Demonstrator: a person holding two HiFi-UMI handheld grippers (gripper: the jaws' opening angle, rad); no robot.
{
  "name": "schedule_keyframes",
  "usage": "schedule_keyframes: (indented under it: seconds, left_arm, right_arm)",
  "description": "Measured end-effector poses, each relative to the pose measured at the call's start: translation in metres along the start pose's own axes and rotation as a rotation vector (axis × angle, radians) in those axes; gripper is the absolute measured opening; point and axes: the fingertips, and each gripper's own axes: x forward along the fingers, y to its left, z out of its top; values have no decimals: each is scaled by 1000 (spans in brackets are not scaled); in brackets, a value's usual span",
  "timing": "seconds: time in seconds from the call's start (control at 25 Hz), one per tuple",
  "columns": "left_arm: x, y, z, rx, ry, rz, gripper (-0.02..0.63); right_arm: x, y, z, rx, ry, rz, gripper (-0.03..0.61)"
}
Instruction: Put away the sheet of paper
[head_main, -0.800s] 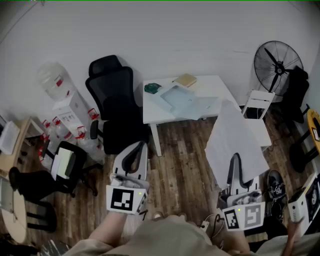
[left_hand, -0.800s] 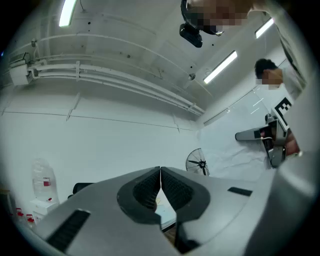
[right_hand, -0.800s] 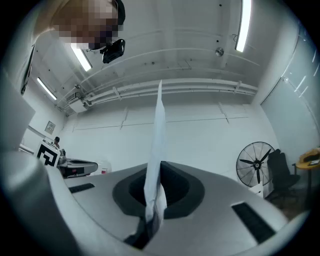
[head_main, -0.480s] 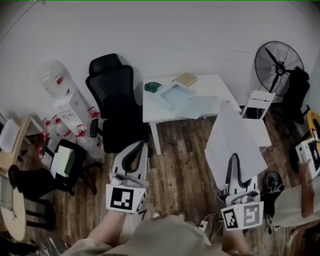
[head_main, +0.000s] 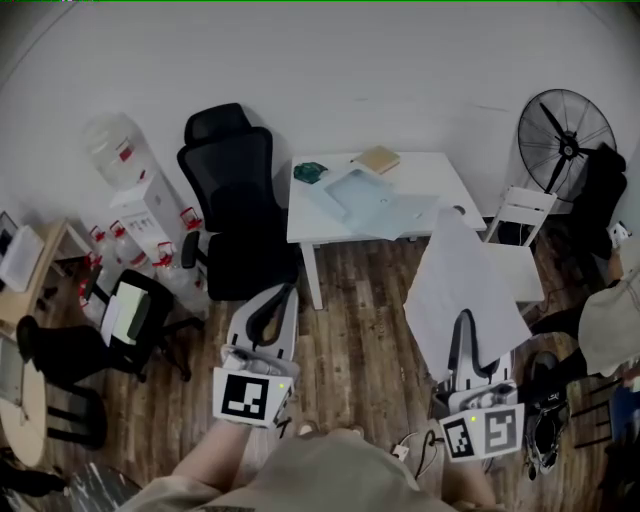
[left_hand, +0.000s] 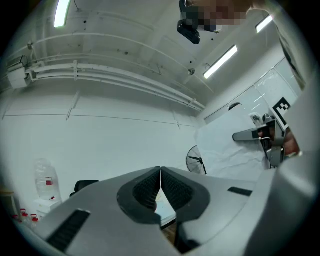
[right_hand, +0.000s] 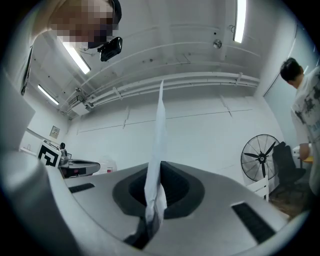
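Head view: right gripper (head_main: 468, 322) pinched bottom edge of large white paper sheet (head_main: 462, 275), held upright just in front of white rectangular table (head_main: 432, 170). Left gripper (head_main: 284, 292), also before table, jaws pressed together, empty.

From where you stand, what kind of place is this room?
Most likely a small office or workroom. A black office chair stands beside a white table with papers on it. A standing fan is in the corner, and a large water jug stands by the plain white wall.
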Motion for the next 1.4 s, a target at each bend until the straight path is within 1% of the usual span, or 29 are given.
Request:
schedule_keyframes:
  seconds: [0.24, 0.4, 0.68, 0.96, 1.08, 1.2, 1.4]
  left_arm:
    - [1, -10, -5, 19, 18, 32, 21]
    - [2, -9, -7, 27, 26, 45, 21]
    - [22, -8, -18, 29, 33, 49, 21]
    - [63, 6, -36, 12, 42, 38, 21]
    - [89, 16, -50, 14, 61, 35, 21]
    - [117, 24, -60, 14, 63, 17, 21]
    - [163, 53, -80, 10, 88, 0, 21]
  right_arm:
    - [-1, -13, -11, 17, 12, 34, 22]
    - [6, -15, -17, 29, 23, 54, 22]
    - [22, -24, -30, 33, 38, 69, 23]
    - [64, -34, -54, 51, 78, 68, 22]
    - [88, -38, -68, 59, 99, 78, 22]
    - [115, -44, -84, 69, 123, 75, 23]
    - [172, -60, -116, 78, 181, 37, 23]
